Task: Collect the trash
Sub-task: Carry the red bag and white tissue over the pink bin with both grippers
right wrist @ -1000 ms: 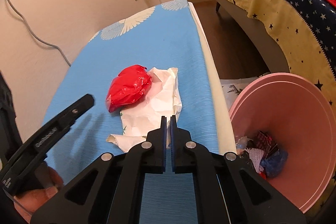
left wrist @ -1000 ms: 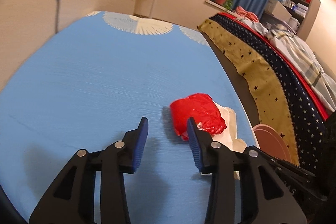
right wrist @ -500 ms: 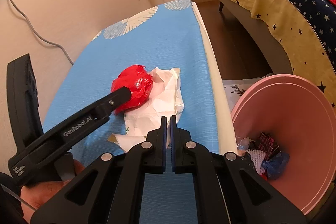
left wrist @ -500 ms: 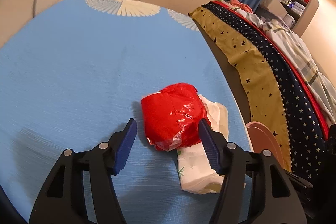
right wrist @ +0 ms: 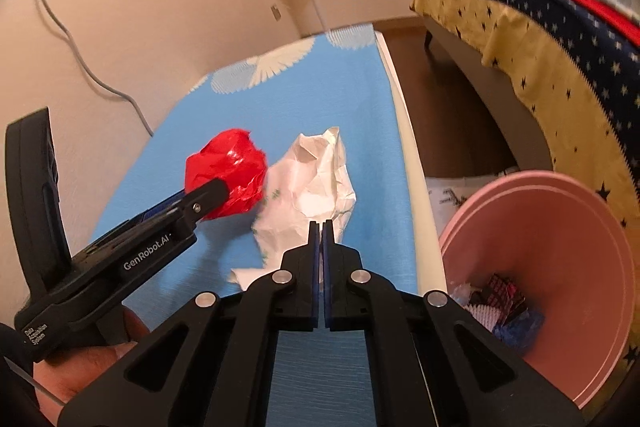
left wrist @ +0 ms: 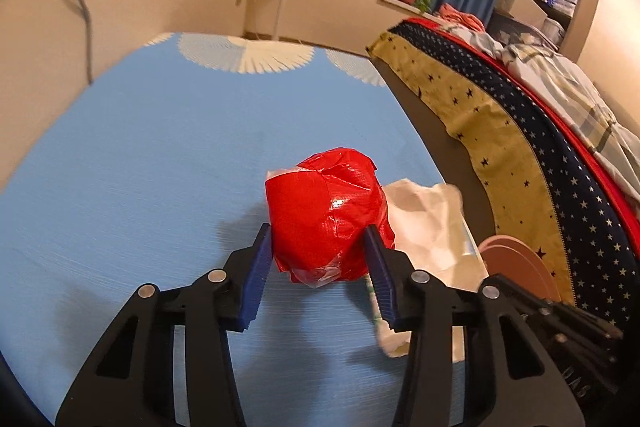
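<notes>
Above the tabletop [left wrist: 120, 187], left gripper [left wrist: 318, 263] has just clenched on the red plastic wad [left wrist: 326, 215] — slick film could slip out; right gripper [right wrist: 321, 247] clenched empty.

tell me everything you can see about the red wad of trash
The red wad is a crumpled ball of glossy red plastic film, with a bit of clear film at its lower edge and a bright glint on its face. It sits between the blue pads of the left tool, whose jaws have just been closing and now press on both its sides. It looks lifted slightly off the blue tablecloth, casting a shadow. The crumpled white paper lies just to its right.
</notes>
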`<state>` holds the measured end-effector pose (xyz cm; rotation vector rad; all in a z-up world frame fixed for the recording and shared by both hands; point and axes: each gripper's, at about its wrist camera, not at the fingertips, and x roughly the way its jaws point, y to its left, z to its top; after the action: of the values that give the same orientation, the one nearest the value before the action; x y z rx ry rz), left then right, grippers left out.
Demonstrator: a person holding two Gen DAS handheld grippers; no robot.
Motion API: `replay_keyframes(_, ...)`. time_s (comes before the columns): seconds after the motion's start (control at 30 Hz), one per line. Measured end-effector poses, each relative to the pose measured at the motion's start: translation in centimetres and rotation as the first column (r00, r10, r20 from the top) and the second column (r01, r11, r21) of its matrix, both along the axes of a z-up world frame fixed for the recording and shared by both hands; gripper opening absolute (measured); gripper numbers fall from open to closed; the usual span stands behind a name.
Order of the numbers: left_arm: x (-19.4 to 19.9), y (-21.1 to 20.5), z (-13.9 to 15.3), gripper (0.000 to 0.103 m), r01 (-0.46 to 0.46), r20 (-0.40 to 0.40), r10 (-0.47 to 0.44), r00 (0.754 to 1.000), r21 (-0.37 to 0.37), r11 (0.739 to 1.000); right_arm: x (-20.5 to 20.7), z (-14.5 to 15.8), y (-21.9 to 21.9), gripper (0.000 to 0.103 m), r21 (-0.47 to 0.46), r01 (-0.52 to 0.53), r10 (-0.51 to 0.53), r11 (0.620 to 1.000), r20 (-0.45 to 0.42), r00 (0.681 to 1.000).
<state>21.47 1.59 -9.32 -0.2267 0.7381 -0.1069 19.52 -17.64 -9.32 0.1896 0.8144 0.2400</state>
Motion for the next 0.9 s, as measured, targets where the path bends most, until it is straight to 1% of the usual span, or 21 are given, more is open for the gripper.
replay_keyframes(0.13, -1.1, 0.8, 0.9, 0.045, -0.03, 0.028, 0.029, 0.999, 0.022, 0.999, -0.9, 1.3, 0.3, 0.001, -0.03, -0.001, 0.002, 1.0, 0.056, 0.998)
replay_keyframes(0.23, -1.9, 1.0, 1.6, 0.045, -0.033, 0.044, 0.032, 0.999, 0.031, 0.999, -1.6, 2.2, 0.2, 0.0, -0.043, 0.007, -0.004, 0.999, 0.086, 0.996)
replay_keyframes(0.53, -4.8, 0.2, 3.3, 0.045, -0.01, 0.086, 0.005, 0.996, 0.061, 0.998, -4.0, 4.2, -1.3, 0.0, -0.052, 0.043, -0.035, 0.998, 0.144, 0.989)
replay_keyframes(0.9, -7.2, -1.4, 4.9, 0.045, 0.032, 0.115, -0.04, 0.993, 0.069, 0.997, -6.9, 6.9, -3.9, 0.0, -0.09, 0.105, -0.085, 0.99, 0.2, 0.976)
